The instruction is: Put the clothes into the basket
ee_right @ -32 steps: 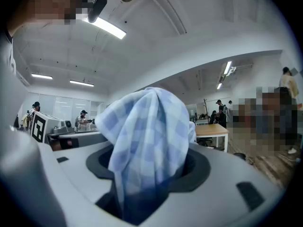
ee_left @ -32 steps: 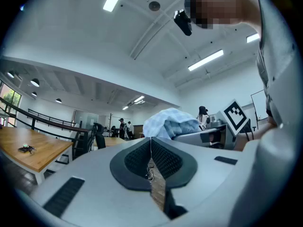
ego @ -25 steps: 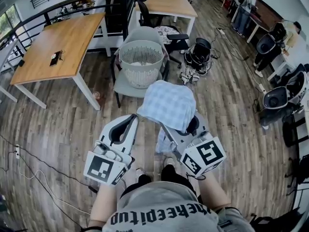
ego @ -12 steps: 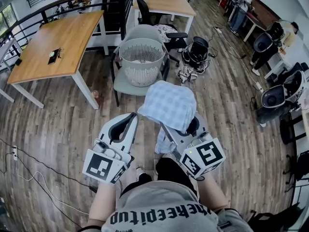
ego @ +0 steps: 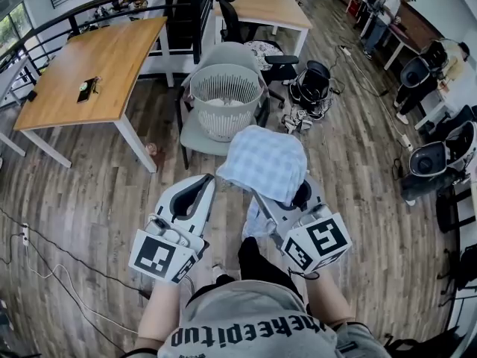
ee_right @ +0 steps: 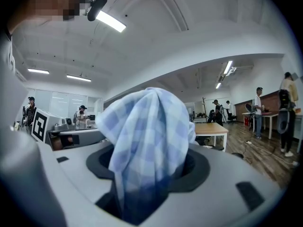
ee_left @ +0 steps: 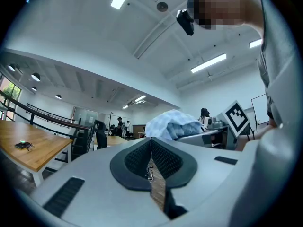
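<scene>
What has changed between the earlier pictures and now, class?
The person has stepped forward, so the basket on the chair shows slightly nearer. Nothing was taken or let go: the right gripper still holds the checked cloth, the left gripper stays shut and empty.

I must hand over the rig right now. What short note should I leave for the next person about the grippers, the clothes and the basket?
Left gripper: jaws shut, nothing between them.
Right gripper: shut on the blue checked cloth, which drapes over its jaws.
Basket: white, on the grey chair ahead, apart from both grippers.
Done: cloth picked up.
To do: carry it over the basket and drop it in.
</scene>
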The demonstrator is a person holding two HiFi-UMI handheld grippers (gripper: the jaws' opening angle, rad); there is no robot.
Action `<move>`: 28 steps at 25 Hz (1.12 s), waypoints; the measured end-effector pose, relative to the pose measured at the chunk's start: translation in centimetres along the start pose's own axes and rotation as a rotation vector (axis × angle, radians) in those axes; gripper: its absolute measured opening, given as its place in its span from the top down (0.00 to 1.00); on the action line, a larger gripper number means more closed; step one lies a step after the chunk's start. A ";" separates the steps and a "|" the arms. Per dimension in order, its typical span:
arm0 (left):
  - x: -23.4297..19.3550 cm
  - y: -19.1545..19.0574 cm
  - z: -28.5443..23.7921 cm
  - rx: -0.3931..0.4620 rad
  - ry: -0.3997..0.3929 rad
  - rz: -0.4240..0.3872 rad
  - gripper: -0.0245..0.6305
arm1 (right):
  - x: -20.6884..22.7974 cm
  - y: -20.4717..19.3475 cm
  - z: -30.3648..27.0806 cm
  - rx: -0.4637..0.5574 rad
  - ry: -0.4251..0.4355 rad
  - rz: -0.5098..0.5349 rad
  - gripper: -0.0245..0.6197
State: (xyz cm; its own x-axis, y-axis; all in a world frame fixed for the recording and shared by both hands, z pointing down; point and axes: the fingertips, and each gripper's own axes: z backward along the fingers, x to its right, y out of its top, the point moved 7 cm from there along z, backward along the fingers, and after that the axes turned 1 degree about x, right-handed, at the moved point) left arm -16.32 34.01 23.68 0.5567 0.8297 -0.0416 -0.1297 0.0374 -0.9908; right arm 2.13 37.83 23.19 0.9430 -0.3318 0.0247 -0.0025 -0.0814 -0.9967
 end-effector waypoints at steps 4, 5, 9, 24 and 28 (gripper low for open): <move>-1.6 -0.4 -2.1 -0.003 0.010 0.004 0.94 | 1.7 0.0 -2.4 -0.004 0.023 -0.009 0.54; -1.9 -0.4 -2.7 -0.003 0.010 0.005 0.94 | 2.1 0.1 -2.9 -0.006 0.027 -0.008 0.54; -3.1 -0.4 -5.1 0.003 0.017 -0.001 0.94 | 4.1 0.4 -5.1 -0.008 0.043 -0.010 0.54; -5.7 -1.4 -14.3 -0.019 0.079 0.002 0.94 | 12.6 0.9 -10.8 -0.022 0.105 -0.022 0.55; -6.2 -1.9 -16.6 -0.024 0.107 0.002 0.94 | 15.0 0.7 -12.3 -0.026 0.127 -0.026 0.55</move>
State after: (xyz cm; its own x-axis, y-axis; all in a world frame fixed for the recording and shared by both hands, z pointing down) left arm -5.91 19.58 23.72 0.6409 0.7657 -0.0553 -0.1118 0.0218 -0.9935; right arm 12.17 21.30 23.79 0.8930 -0.4457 0.0622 0.0115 -0.1156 -0.9932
